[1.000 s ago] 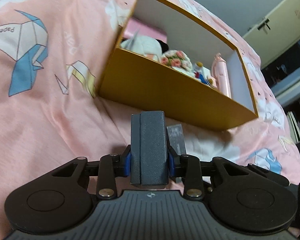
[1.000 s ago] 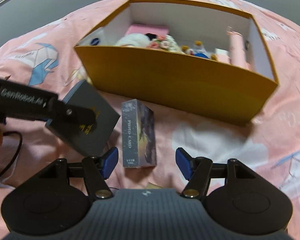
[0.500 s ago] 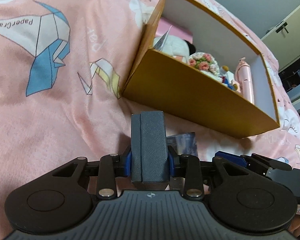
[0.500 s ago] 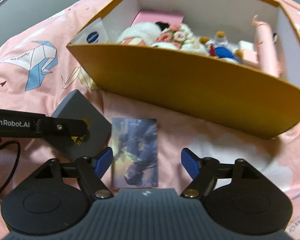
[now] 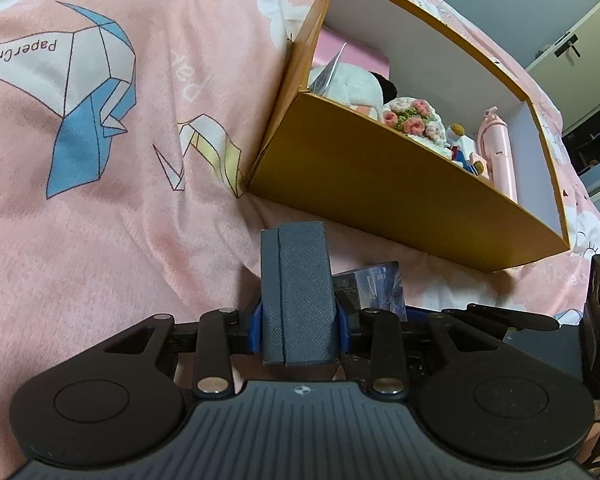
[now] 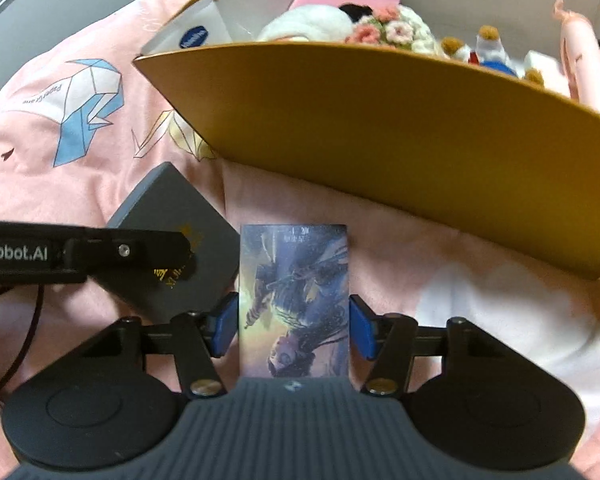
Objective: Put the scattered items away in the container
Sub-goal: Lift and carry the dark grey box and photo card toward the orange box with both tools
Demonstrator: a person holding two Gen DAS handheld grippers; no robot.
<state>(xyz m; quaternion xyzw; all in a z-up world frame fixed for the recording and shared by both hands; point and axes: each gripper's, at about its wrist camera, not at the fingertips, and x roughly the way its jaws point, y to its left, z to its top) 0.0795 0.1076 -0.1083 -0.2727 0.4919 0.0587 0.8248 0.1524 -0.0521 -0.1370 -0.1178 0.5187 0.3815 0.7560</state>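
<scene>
Pinching a textured grey box (image 5: 298, 298) on its narrow sides, the left claw (image 5: 299, 318) sits just short of the container's (image 6: 380, 128) mustard cardboard wall. The right claw (image 6: 293, 326), just closing, straddles a glossy card pack (image 6: 294, 300) on the pink bed (image 6: 480, 300); pad contact unclear.

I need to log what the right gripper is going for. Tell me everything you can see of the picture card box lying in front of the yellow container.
The card box is a small flat rectangular pack, glossy, printed with a dark blue-purple illustrated figure. It lies face up on the pink bedspread, just in front of the yellow container and beside the grey box. It sits between the right gripper's blue pads, whose jaws have just been closing; both pads stand at its edges, firm contact unclear.
</scene>
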